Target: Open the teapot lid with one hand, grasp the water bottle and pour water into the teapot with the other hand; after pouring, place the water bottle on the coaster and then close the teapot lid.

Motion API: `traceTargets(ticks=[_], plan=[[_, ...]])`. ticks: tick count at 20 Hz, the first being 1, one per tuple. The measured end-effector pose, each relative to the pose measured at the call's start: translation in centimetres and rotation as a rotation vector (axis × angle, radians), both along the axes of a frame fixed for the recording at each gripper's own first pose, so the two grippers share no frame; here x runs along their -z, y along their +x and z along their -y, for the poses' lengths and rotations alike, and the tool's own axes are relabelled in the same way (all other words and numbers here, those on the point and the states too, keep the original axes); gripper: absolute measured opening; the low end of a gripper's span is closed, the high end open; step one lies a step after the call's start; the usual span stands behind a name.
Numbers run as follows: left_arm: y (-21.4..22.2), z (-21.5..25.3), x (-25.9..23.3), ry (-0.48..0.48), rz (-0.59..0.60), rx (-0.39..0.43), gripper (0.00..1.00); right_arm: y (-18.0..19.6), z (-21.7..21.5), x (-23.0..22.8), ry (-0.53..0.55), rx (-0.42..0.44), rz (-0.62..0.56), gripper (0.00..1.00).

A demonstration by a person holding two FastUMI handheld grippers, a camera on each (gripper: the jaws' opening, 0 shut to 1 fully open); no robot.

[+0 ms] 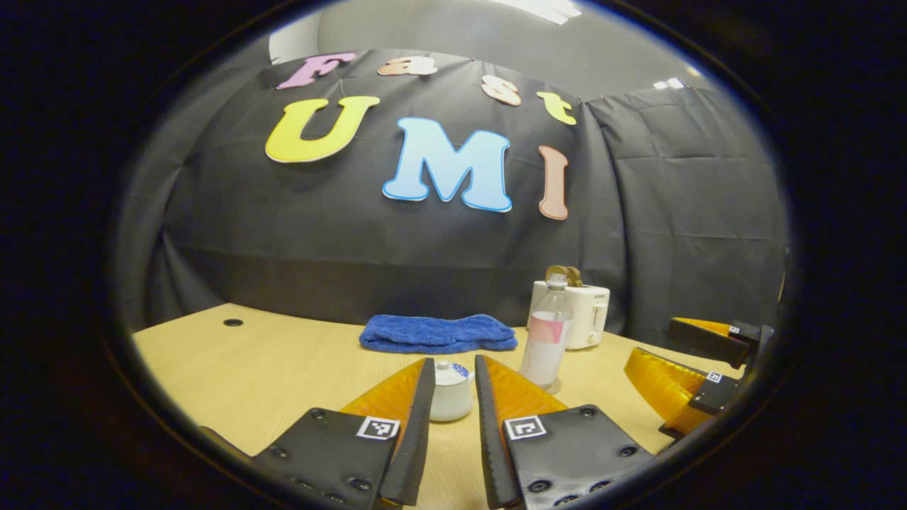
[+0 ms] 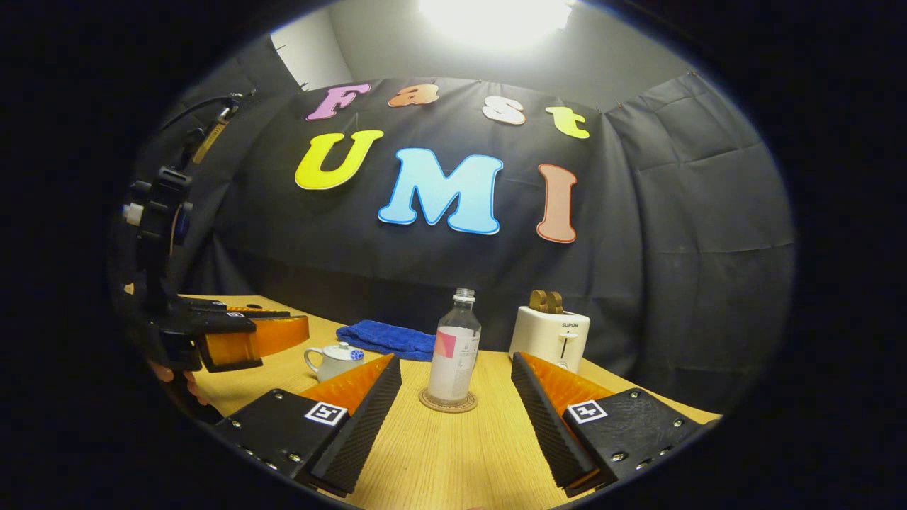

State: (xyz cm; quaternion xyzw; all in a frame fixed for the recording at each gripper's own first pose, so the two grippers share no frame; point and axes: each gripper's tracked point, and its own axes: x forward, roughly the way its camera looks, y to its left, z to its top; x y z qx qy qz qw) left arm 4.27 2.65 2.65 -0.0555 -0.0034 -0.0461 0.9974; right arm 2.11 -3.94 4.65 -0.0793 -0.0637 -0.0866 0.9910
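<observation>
I am looking at the teapot [image 1: 451,391] standing on the table [image 1: 269,368], white with a blue mark near its lid [image 1: 446,368], which is sitting in place on top. In the left gripper view it is showing in the gap between my left gripper's [image 1: 455,386] fingers, but farther off; I am not touching it, and the jaws are standing a little apart with nothing between them. In the right gripper view the teapot [image 2: 334,361] is sitting to the left, its handle pointing left, just in front of the towel [image 2: 386,338].

The bottle [image 2: 453,350] is standing upright on the coaster [image 2: 448,402], uncapped, clear with a pale label bearing a pink patch. I am seeing it straight ahead between my right gripper's [image 2: 457,389] fingers, which are spread wide and gripping nothing; the bottle is sitting beyond the tips, apart from them. In the left gripper view the bottle [image 1: 545,336] is standing just right of the teapot, and my right gripper [image 1: 680,368] is showing at the far right, open.

Behind the bottle a white toaster [image 2: 550,336] is holding brown slices in its slots. The blue towel is lying folded near the back edge of the table. My left gripper [image 2: 241,336] is hanging over the table's left side in the right gripper view.
</observation>
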Motion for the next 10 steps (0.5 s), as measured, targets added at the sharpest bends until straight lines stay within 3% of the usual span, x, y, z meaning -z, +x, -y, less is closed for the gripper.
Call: traceTargets(ticks=[9, 10], plan=[[-5.2, -0.6, -0.4, -0.007, 0.07, -0.029, 0.38, -4.6, 0.0, -1.0, 0.06, 0.023, 0.008, 0.97], [-5.5, -0.7, -0.4, -0.014, 0.078, -0.029, 0.41, -4.9, 0.1, -0.5, 0.08, 0.029, -0.008, 0.97]])
